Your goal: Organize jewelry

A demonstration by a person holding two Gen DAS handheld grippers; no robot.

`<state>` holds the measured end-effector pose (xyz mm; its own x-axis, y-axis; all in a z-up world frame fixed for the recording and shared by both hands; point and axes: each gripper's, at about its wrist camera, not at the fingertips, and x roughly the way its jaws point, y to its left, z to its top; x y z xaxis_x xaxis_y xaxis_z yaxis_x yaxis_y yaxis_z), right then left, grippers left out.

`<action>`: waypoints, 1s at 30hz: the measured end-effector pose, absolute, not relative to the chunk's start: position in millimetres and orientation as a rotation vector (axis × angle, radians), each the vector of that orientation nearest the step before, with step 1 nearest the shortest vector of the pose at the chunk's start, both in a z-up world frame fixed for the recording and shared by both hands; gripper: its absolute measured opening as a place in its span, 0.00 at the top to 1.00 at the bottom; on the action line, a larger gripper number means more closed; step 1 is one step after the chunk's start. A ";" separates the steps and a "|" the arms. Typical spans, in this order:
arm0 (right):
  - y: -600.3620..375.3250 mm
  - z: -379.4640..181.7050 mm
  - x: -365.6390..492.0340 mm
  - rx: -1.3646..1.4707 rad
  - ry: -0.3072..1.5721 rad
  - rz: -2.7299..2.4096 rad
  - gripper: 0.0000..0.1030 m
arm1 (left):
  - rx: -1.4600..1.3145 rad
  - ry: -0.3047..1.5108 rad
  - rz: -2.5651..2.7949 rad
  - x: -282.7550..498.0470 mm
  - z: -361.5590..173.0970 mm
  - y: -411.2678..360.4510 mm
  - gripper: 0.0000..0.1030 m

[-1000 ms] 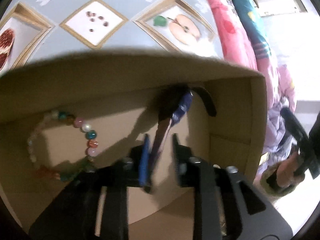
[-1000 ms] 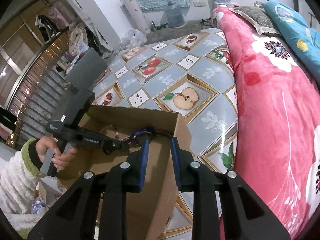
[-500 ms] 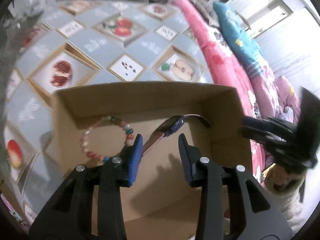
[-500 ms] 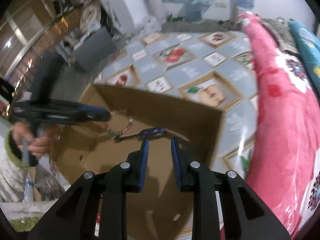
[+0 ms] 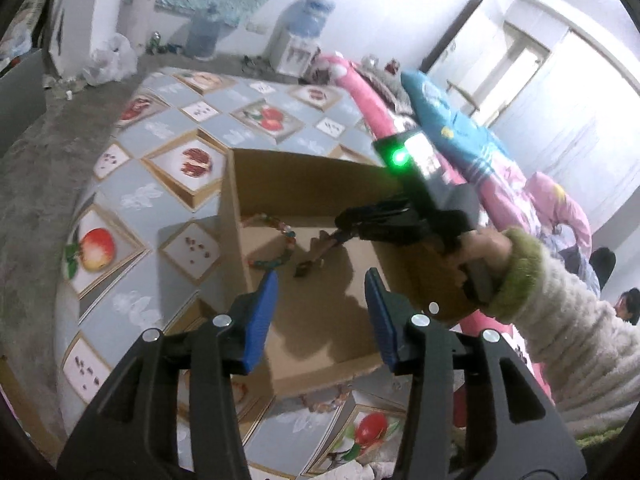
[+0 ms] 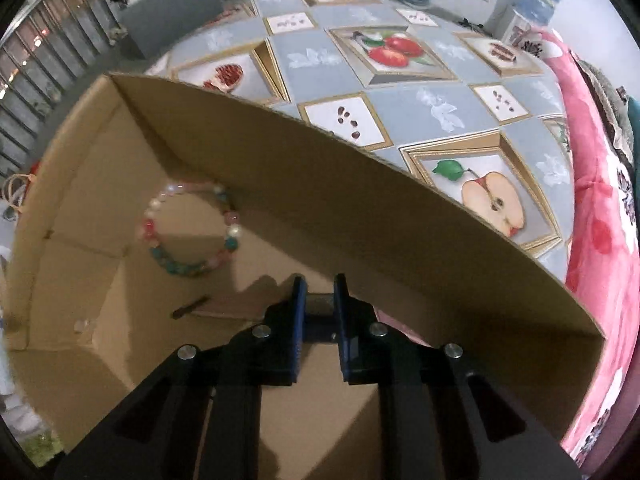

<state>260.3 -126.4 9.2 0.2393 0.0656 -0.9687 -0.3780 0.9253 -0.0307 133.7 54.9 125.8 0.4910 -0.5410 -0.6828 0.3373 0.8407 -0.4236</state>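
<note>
Surface: a tabletop (image 5: 160, 196) under a grey-blue cloth printed with gold-framed fruit panels, apples, pomegranates and seeds; it carries the open brown cardboard box (image 6: 360, 184).
Room: rough grey concrete floor (image 5: 36, 148), white walls, a water dispenser with a blue bottle (image 5: 298, 40) at the far side, crumpled plastic bags (image 5: 110, 60) by a pillar.
Bed: a pink floral quilt (image 6: 600, 240) runs along the tabletop's edge, with a blue cushion (image 5: 452, 120) lying on it.
Jewelry: a bracelet of pink, white and teal beads (image 6: 192, 228) lies flat on the box floor, near the far wall. A thin dark strap-like piece (image 6: 190, 306) lies just beside it; what it is I can't make out.
Left gripper (image 5: 320, 312): above the near edge of the box, blue-padded fingers (image 5: 260, 316) apart at a middling width and just been opening, nothing between them.
Right gripper (image 6: 319, 312): down inside the box, fingers (image 6: 298, 320) narrow and just been closing; something dark sits between them, but whether they grip it I cannot tell.
Person: a right hand (image 5: 480, 256) in a fuzzy cream sleeve with a green cuff holds the right gripper's handle, green light glowing on its top.
</note>
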 end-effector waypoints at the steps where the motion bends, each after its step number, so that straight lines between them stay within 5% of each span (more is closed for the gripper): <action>1: -124.3 6.0 261.9 -0.305 1.294 0.295 0.86 | -0.247 0.904 -0.531 129.9 126.4 58.1 0.57; 11: -142.0 64.8 238.6 -0.277 1.192 0.310 0.85 | -0.230 0.826 -0.467 105.2 123.0 83.3 0.53; 30: -112.6 2.3 270.1 -0.394 1.243 0.247 0.85 | -0.242 0.816 -0.444 92.0 117.2 90.3 0.52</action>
<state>270.1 -112.6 2.3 0.3083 -0.0303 -0.9508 -0.3916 0.9068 -0.1559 92.0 90.3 117.2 0.6010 -0.4698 -0.6466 0.2874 0.8819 -0.3736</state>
